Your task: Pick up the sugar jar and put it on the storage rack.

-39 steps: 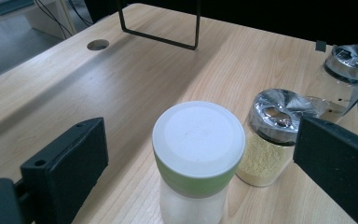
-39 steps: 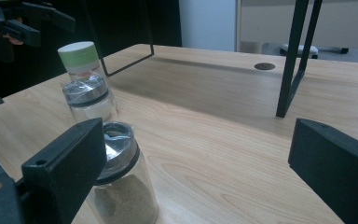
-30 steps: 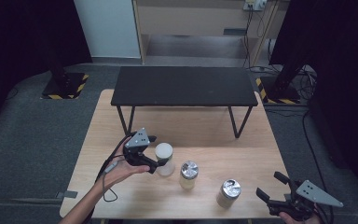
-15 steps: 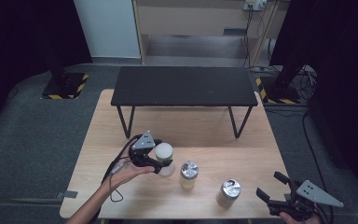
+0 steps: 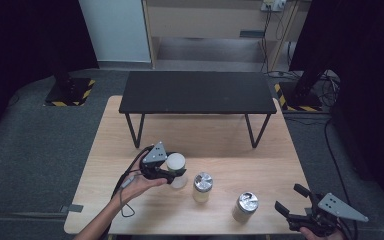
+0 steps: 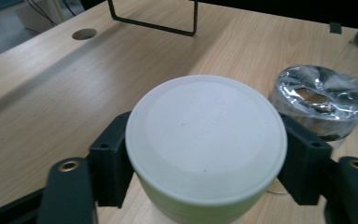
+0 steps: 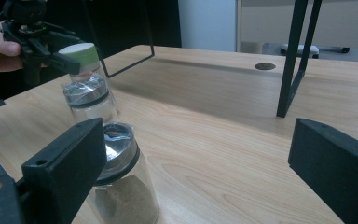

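Left gripper view: we are clamping the white-lidded jar (image 6: 205, 149) at centre frame, jaws just closed onto its sides; our right gripper (image 5: 300, 209), seemingly empty, is gaping open.

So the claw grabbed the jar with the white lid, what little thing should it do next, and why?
Probably lift it straight up a little. The left gripper has just closed its jaws on the white-lidded jar, which stands on the table close beside a foil-topped jar; a sideways pull might knock that one.

Each black tool (image 5: 172, 172) (image 5: 292, 200) carries a grey three-cornered plate and trails a dark cable.
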{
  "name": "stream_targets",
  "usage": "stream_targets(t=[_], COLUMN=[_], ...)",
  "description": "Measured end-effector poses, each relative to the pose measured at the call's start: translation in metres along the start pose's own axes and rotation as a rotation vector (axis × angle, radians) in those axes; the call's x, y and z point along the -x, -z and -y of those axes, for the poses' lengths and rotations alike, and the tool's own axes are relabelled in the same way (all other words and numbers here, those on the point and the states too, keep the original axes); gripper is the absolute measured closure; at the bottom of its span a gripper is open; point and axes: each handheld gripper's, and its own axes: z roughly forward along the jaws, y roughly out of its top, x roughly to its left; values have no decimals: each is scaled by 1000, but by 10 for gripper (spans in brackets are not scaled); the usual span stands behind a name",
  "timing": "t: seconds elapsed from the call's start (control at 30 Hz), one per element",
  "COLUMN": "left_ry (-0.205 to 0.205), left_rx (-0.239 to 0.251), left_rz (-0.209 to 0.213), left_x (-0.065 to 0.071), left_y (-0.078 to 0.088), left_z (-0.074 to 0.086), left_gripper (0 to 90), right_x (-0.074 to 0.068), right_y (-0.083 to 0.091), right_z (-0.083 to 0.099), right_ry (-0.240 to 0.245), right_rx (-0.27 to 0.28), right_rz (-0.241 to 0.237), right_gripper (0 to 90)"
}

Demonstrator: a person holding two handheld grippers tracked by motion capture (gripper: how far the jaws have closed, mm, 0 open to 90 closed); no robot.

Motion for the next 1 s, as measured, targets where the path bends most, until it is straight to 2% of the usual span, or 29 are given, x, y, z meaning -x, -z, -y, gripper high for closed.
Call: stream_targets(t=[0.43,0.6,1.0], left_ry=[-9,-24,-31], left_rx=[9,2,-15], left_rz=[-1,4,47], left_x=[0,1,-5], left_y=[1,2,13], left_z=[2,0,-15], left_gripper=[317,317,318], right_x=[1,1,1], right_y=[0,0,0], right_z=[0,0,0], right_ry=[0,1,-1], right_rx=[0,-2,-4], right_rz=[0,0,-4], right_gripper=[45,41,34])
